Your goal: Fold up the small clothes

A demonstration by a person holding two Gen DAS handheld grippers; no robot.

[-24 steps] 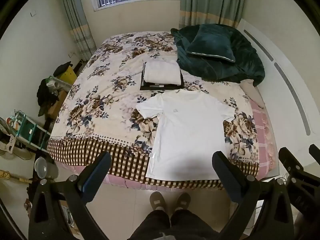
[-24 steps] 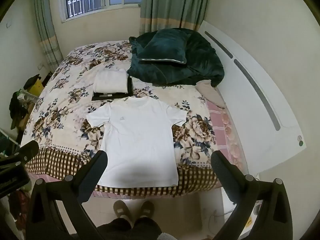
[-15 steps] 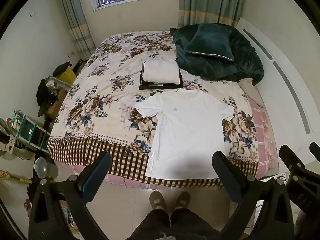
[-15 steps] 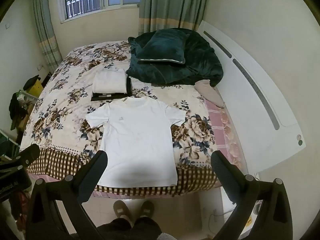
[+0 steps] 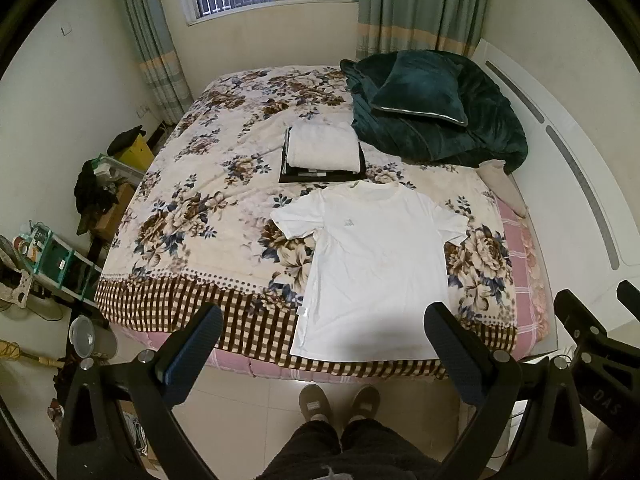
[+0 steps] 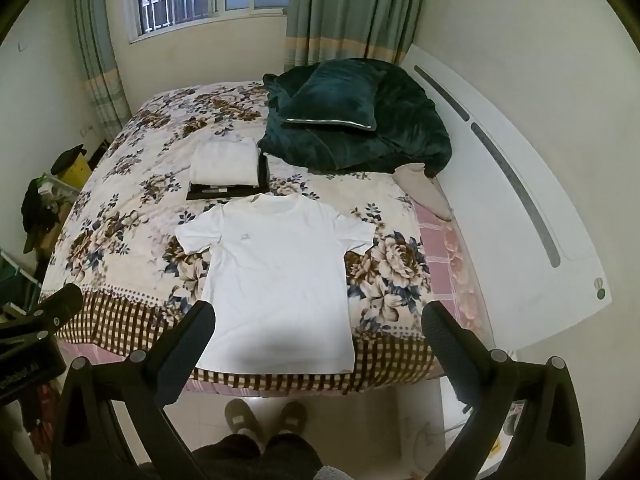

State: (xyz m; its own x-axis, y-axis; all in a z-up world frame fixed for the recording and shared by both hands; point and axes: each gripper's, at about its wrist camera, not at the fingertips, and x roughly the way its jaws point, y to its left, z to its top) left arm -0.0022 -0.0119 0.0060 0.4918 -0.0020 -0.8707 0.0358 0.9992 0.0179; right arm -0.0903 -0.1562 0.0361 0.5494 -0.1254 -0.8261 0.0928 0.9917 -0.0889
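A white T-shirt (image 5: 376,268) lies flat, front up, on the floral bedspread (image 5: 208,208), its hem at the bed's near edge. It also shows in the right wrist view (image 6: 280,280). Behind its collar sits a stack of folded clothes (image 5: 322,152), white on top of black, also seen in the right wrist view (image 6: 224,168). My left gripper (image 5: 324,328) is open and empty, held high above the near edge of the bed. My right gripper (image 6: 318,320) is open and empty, also well above the shirt's hem.
A dark green quilt and pillow (image 5: 432,112) fill the bed's far right. A white headboard (image 6: 520,216) runs along the right. Shelves and clutter (image 5: 60,256) stand on the floor at the left. The person's slippered feet (image 5: 340,404) are at the bed's foot.
Both grippers have drifted slightly back from the bed. Both stay open and the shirt has not moved.
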